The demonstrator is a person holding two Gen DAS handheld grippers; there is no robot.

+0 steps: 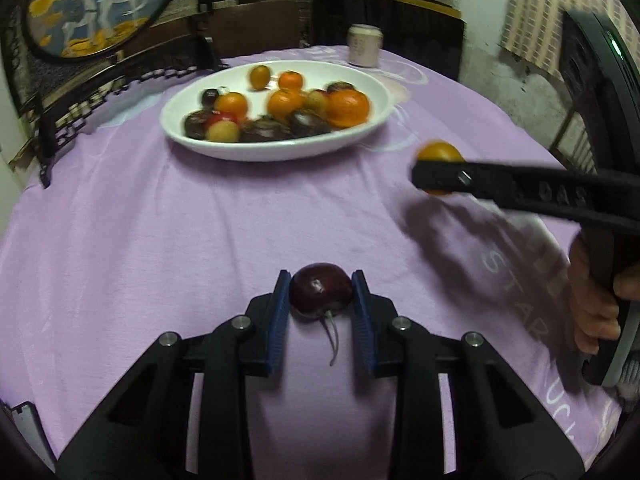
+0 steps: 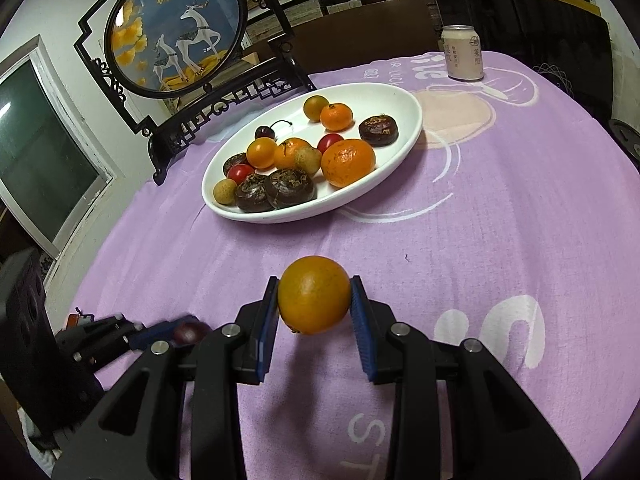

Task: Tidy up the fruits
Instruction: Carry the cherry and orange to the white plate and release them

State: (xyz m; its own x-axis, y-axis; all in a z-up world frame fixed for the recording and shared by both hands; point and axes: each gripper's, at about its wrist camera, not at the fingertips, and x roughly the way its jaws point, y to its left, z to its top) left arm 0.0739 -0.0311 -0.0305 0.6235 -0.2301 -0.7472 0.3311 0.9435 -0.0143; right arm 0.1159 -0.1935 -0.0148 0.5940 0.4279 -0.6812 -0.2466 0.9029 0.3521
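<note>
My left gripper (image 1: 321, 286) is shut on a dark red cherry (image 1: 320, 294) with a pale stem, held just above the purple tablecloth. My right gripper (image 2: 315, 292) is shut on a small orange citrus fruit (image 2: 314, 294), held above the cloth; it shows in the left wrist view (image 1: 439, 152) at the right. A white oval plate (image 2: 404, 100) at the far middle holds several fruits: oranges (image 2: 348, 162), cherry tomatoes, a cherry, longans and dark brown water chestnuts (image 2: 289, 187). The plate also shows in the left wrist view (image 1: 276, 152).
A purple tablecloth (image 2: 500, 220) covers the round table. A drink can (image 2: 462, 53) stands behind the plate. A round deer picture in a black carved stand (image 2: 176, 28) is at the far left. A person's hand (image 1: 596, 304) holds the right gripper's handle.
</note>
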